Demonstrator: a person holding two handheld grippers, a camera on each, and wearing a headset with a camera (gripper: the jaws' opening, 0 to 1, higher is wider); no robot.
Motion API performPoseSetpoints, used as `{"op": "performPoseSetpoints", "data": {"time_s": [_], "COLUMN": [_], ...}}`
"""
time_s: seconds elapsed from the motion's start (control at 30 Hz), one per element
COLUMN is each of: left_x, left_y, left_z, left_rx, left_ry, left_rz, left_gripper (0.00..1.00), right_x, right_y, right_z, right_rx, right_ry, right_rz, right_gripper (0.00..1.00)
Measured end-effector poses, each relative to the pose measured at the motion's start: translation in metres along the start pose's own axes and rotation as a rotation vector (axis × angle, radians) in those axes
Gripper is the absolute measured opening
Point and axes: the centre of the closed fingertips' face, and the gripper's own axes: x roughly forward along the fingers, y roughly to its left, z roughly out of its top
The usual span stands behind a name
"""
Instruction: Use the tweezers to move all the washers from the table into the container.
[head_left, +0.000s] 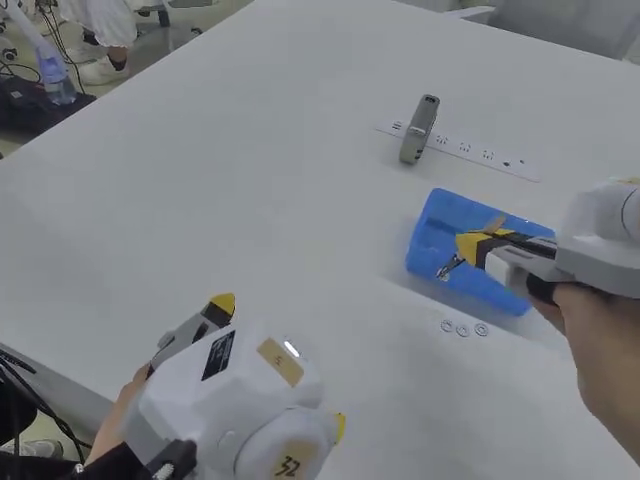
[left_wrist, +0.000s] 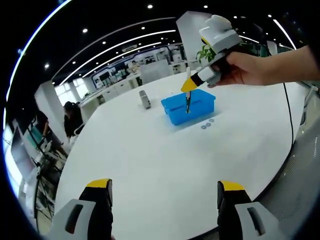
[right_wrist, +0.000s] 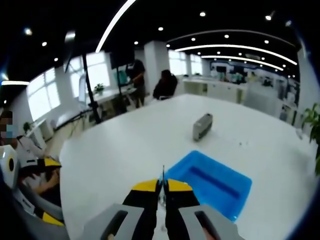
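The blue container (head_left: 470, 255) sits on the white table (head_left: 250, 200), right of centre. Three small washers (head_left: 463, 329) lie in a row on the table just in front of it. My right gripper (head_left: 472, 247) is shut on the tweezers (head_left: 450, 266), whose tips hang over the container's near half. I cannot tell whether a washer is between the tips. The right gripper view looks along the tweezers (right_wrist: 162, 176) to the container (right_wrist: 212, 182). My left gripper (left_wrist: 165, 197) is open and empty, low over the table's near edge, with the container (left_wrist: 189, 106) and washers (left_wrist: 207, 124) far ahead.
A grey block-shaped device (head_left: 420, 128) stands behind the container on a socket strip (head_left: 470, 150) set flush in the table. Seated people (right_wrist: 167, 85) and desks are in the background. A bottle (head_left: 52, 75) stands on the floor at far left.
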Motion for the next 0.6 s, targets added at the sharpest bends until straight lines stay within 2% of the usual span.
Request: {"op": "performPoseSetpoints", "data": {"time_s": [0.13,0.37,0.47,0.53,0.6], "left_x": [0.0,0.001,0.0,0.0,0.001], "left_y": [0.0,0.0,0.001,0.001,0.001], "left_z": [0.0,-0.001,-0.001,-0.001,-0.002], "left_rx": [0.0,0.004,-0.001,-0.001,0.003], "left_ry": [0.001,0.005,0.003,0.005,0.007], "left_rz": [0.0,0.0,0.004,0.004,0.006], "left_gripper": [0.88,0.88,0.88,0.88,0.88], "right_x": [0.0,0.007,0.014,0.02,0.026], "right_y": [-0.005,-0.024,-0.028,-0.031,-0.032], "right_z": [0.012,0.027,0.023,0.015,0.008], "right_rx": [-0.017,-0.019,-0.024,-0.073,-0.072], "right_ry": [-0.021,-0.051,-0.043,-0.022,-0.014], "right_rz": [-0.005,-0.03,-0.042,-0.067,-0.066], "right_gripper": [0.0,0.0,0.0,0.0,0.0]}}
